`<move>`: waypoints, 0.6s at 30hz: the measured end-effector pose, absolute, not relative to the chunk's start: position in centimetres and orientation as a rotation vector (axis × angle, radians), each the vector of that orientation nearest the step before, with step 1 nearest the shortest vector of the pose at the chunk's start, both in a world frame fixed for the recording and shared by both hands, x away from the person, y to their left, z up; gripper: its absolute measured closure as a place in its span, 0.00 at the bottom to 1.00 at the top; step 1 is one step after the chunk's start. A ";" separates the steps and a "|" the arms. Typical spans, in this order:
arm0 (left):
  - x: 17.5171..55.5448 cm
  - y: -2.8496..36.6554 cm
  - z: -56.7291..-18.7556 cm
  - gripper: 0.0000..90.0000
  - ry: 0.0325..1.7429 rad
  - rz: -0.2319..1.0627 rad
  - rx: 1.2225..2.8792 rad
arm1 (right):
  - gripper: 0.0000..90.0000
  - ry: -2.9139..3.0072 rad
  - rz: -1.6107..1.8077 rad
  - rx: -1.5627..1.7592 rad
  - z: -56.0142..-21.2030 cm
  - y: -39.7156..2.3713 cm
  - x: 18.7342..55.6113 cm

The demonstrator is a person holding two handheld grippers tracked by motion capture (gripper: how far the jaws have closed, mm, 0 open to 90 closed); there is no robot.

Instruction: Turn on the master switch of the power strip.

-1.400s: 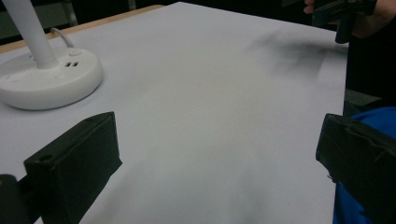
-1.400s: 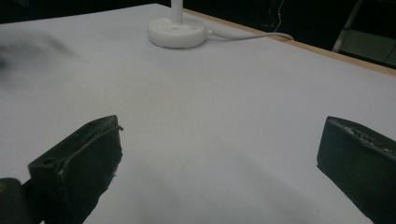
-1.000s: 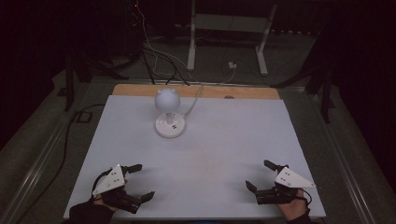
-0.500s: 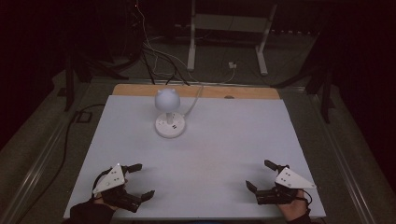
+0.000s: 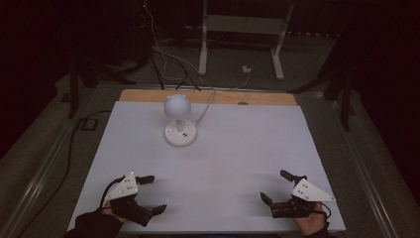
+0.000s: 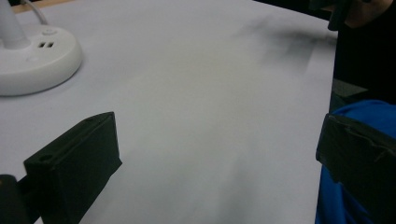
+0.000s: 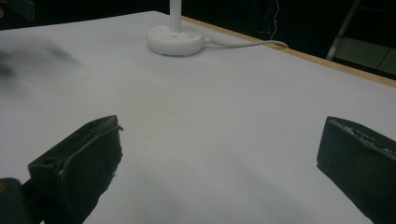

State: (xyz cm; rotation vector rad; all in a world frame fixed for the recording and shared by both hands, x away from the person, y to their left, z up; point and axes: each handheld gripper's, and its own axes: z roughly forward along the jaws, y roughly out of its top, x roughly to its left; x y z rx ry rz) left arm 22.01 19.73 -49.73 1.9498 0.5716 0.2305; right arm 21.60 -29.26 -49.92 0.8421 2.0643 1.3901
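Ahead of both claws lies the large white rectangular tabletop, with a strip of bare wood along its far edge. You hold one claw at each near corner, well apart from each other.

The one item on the surface is the small white desk lamp with a round ball-shaped head and a circular base. It stands upright, far forward of your left gripper and forward and across to the left of your right gripper. Its white cable runs off the far edge.

Your left gripper has its jaws spread wide, with nothing between them. In the left gripper view the lamp base sits ahead and to the left of the jaws. Your right gripper is likewise spread wide and empty; in the right gripper view the lamp base lies ahead, left of centre.

Judgement: the step in hand is the approach to the lamp, not yet begun. Your left gripper has the shorter path. Advance it low and level, and close on the thin neck or the base rim, not the smooth ball head, which would likely slip. Keep clear of the cable so the base is not dragged.

Count: one tabletop, one lamp, one lamp cable, two grippers.
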 end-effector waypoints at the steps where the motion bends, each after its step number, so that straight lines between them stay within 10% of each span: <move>1: 22.0 19.7 -49.7 0.00 0.572 0.230 1.950 | 0.00 2.063 1.395 0.841 -49.9 -29.3 21.6; 18: 23.8 18.8 -46.1 0.00 0.525 0.261 1.969 | 0.00 2.060 1.410 0.840 -49.8 -29.3 21.5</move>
